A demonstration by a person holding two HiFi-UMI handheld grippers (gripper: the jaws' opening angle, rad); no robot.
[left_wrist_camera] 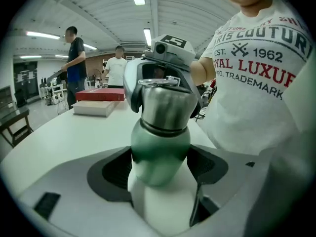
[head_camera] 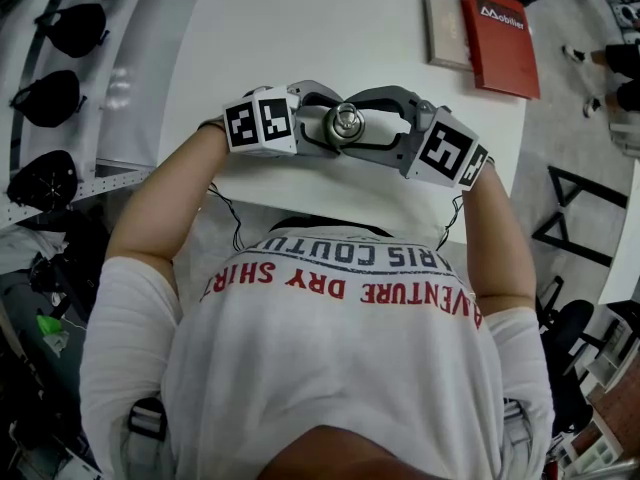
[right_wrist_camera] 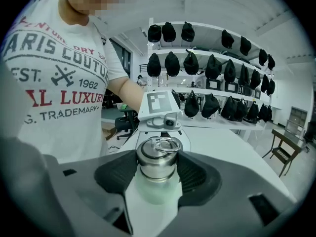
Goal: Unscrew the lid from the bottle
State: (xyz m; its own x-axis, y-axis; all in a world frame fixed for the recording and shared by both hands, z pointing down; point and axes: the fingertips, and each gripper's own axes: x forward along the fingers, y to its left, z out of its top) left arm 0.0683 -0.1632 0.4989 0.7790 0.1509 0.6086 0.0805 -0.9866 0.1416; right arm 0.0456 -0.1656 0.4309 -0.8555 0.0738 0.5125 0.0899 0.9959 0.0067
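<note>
A bottle with a pale green and white body (left_wrist_camera: 160, 152) and a steel lid (left_wrist_camera: 165, 107) with a ring on top is held upright over the near edge of the white table (head_camera: 300, 28). My left gripper (left_wrist_camera: 160, 174) is shut on the bottle's body, one dark pad on each side. From the opposite side my right gripper (right_wrist_camera: 157, 174) is shut on the lid (right_wrist_camera: 157, 159), which its ribbed pads flank closely. In the head view the lid (head_camera: 345, 122) shows from above between the left gripper (head_camera: 322, 130) and the right gripper (head_camera: 372, 126).
A red book (head_camera: 497, 38) and a pale book (head_camera: 447, 30) lie at the table's far right. Shelves of black caps (right_wrist_camera: 212, 63) stand to the left. Two people (left_wrist_camera: 76, 58) stand beyond the table. Chairs and a black frame (head_camera: 580, 218) are on the floor at right.
</note>
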